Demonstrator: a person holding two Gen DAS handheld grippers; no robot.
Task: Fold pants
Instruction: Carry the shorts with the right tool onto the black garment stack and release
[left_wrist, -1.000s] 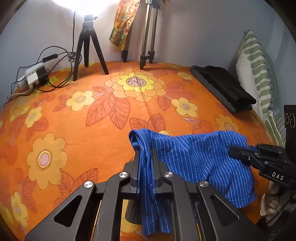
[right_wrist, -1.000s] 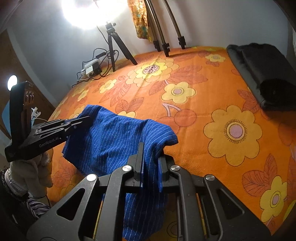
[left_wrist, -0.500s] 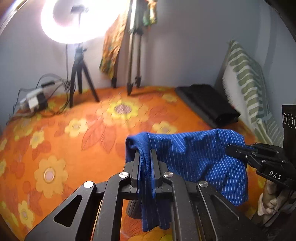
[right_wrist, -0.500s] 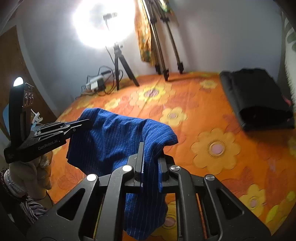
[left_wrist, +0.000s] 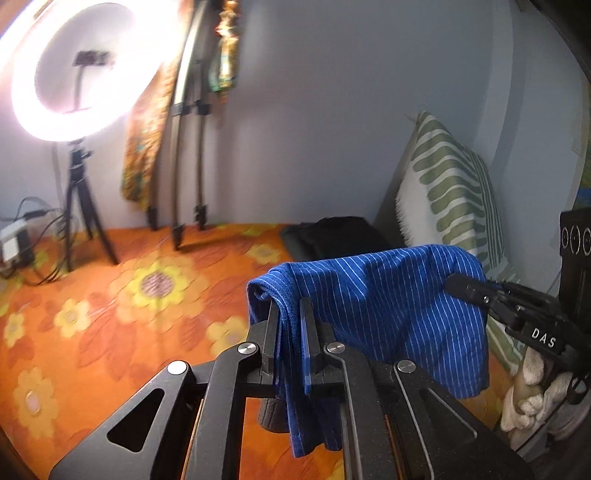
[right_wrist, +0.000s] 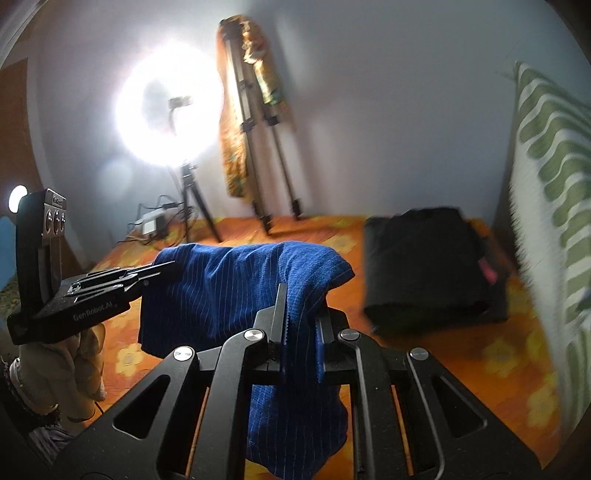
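Note:
The blue pinstriped pants (left_wrist: 388, 306) hang in the air between my two grippers, above the orange flowered bedspread (left_wrist: 110, 314). My left gripper (left_wrist: 290, 306) is shut on one end of the cloth, which drapes down between its fingers. My right gripper (right_wrist: 301, 299) is shut on the other end; it also shows at the right of the left wrist view (left_wrist: 452, 284). In the right wrist view the pants (right_wrist: 229, 291) stretch left to my left gripper (right_wrist: 173, 264). The cloth's lower edges hang free.
A folded black garment (right_wrist: 432, 266) lies on the bed by the green striped pillow (right_wrist: 554, 206). A lit ring light on a tripod (left_wrist: 70, 74), a second tripod (left_wrist: 188, 147) with patterned cloth and a power strip (left_wrist: 14, 240) stand at the back.
Both grippers have lifted the pants well up off the bedspread and tilted upward. The wall and ring light now fill the view. The grip on the cloth has not changed.

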